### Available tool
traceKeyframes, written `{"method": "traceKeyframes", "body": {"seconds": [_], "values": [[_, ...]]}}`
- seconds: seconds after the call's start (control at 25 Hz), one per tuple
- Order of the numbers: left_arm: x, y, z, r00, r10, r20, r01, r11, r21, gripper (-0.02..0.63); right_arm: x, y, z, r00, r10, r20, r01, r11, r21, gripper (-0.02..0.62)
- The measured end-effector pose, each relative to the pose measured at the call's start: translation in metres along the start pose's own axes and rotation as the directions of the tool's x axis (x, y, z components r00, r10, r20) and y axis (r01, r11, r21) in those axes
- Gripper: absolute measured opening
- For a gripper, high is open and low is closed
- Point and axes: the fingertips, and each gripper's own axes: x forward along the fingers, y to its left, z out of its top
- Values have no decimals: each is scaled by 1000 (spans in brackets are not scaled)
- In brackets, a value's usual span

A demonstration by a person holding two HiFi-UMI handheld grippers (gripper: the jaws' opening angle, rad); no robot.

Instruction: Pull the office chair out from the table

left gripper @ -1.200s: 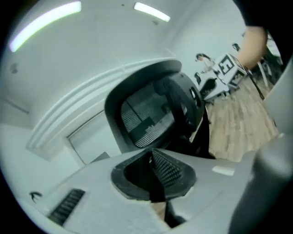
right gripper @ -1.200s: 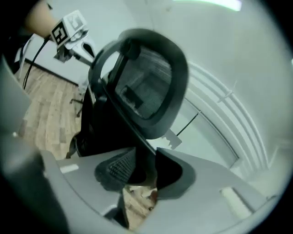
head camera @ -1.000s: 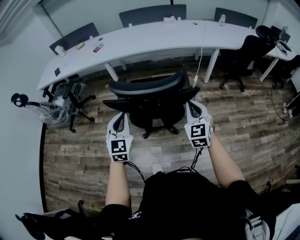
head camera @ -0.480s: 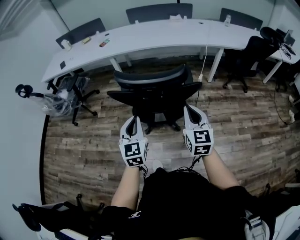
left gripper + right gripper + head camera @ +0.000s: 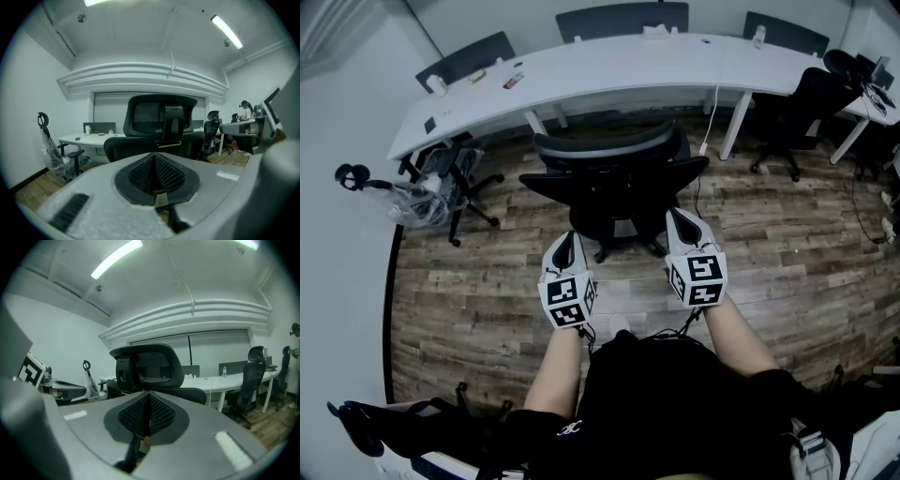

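The black mesh office chair (image 5: pixel 614 183) stands on the wood floor in front of the curved white table (image 5: pixel 609 66), its back towards me. Seen from the left gripper view the chair (image 5: pixel 159 122) is straight ahead, and in the right gripper view the chair (image 5: pixel 147 364) is too. My left gripper (image 5: pixel 565 242) is shut and empty, a short way off the chair's left side. My right gripper (image 5: pixel 678 217) is shut and empty too, just short of the right armrest. The closed jaws show in the left gripper (image 5: pixel 154 164) and right gripper (image 5: pixel 149 409) views.
A second chair (image 5: pixel 455 173) with a plastic bag stands at the left by the table's end. Another black chair (image 5: pixel 792 103) stands at the right. More chairs (image 5: pixel 623 19) line the table's far side. A cable (image 5: pixel 712 103) hangs from the table. A person (image 5: pixel 244 110) sits far right.
Both grippers have drawn back from the chair's armrests towards me and rolled a little. The chair stands about where it was.
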Motion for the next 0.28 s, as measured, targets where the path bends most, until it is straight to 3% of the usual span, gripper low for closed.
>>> {"method": "traceKeyframes", "body": {"seconds": [0.28], "values": [[-1,-9,12,996,-44,72,42,999,29,5,10,-1,1,1000,7,-8,-7,1000,8,6]]}}
